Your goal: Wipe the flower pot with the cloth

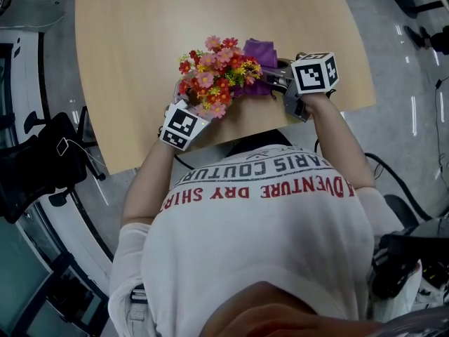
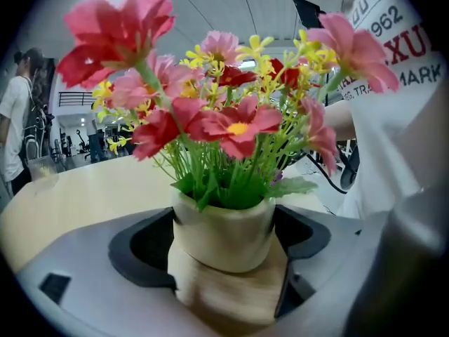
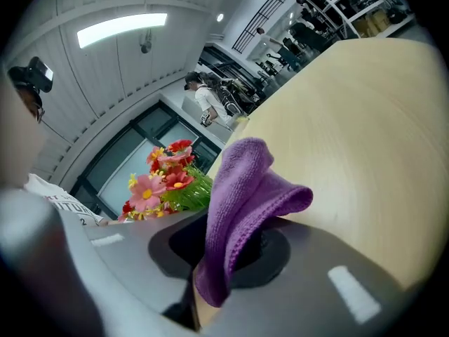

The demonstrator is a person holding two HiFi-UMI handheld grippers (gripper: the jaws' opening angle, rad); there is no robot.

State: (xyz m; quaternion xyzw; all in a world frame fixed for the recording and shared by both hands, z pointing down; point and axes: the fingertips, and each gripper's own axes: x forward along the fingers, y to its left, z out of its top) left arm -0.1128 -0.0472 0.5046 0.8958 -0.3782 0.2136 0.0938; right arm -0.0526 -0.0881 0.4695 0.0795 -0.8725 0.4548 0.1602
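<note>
A cream and wood flower pot (image 2: pixel 223 239) filled with pink, red and yellow artificial flowers (image 1: pixel 216 76) sits between the jaws of my left gripper (image 2: pixel 224 258), which is shut on its sides. In the head view the flowers hide the pot, and my left gripper (image 1: pixel 191 114) reaches under them from the near left. A purple cloth (image 3: pixel 242 195) stands up folded between the jaws of my right gripper (image 3: pixel 235 258), which is shut on it. In the head view the cloth (image 1: pixel 261 53) lies right beside the flowers, with my right gripper (image 1: pixel 279 77) at their right.
The light wooden table (image 1: pixel 140 41) stretches away beyond the flowers, and its front edge (image 1: pixel 147 161) is just under my hands. A black chair (image 1: pixel 35 163) stands at the left on the floor. A person (image 2: pixel 15 118) stands far off in the left gripper view.
</note>
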